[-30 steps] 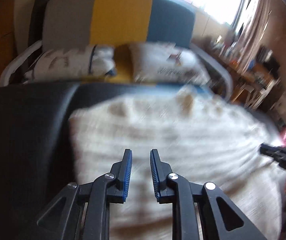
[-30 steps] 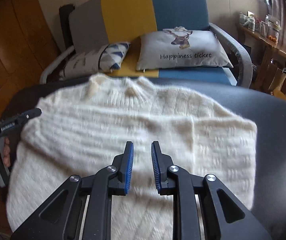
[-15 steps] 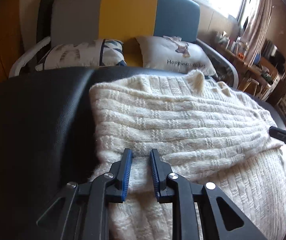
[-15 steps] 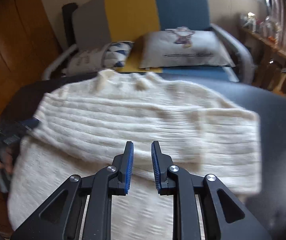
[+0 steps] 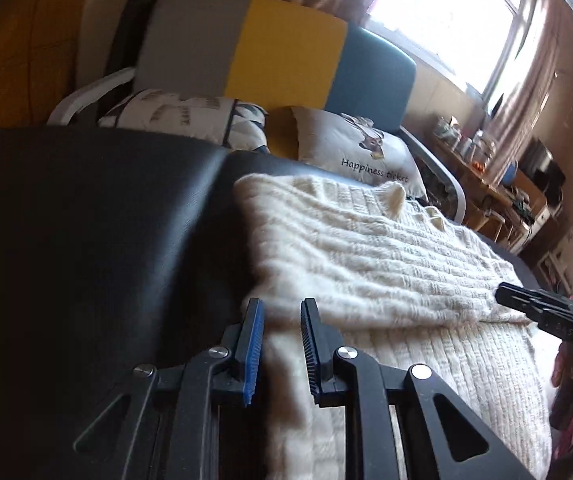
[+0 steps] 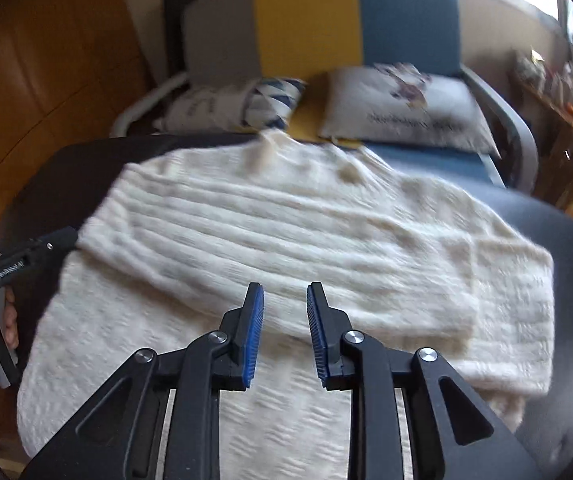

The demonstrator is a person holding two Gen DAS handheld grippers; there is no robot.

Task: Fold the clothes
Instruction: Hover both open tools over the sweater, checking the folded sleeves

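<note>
While the cream knit sweater (image 6: 286,240) lies spread on the black padded counter (image 5: 86,220), its upper part folded down over the lower, both grippers hover above it with jaws parted and empty. The left gripper (image 5: 280,344) sits over the sweater's left edge, the right gripper (image 6: 284,332) over the fold's front edge. Behind stand a grey-yellow-blue armchair (image 6: 306,20) and two cushions (image 6: 406,108)
</note>
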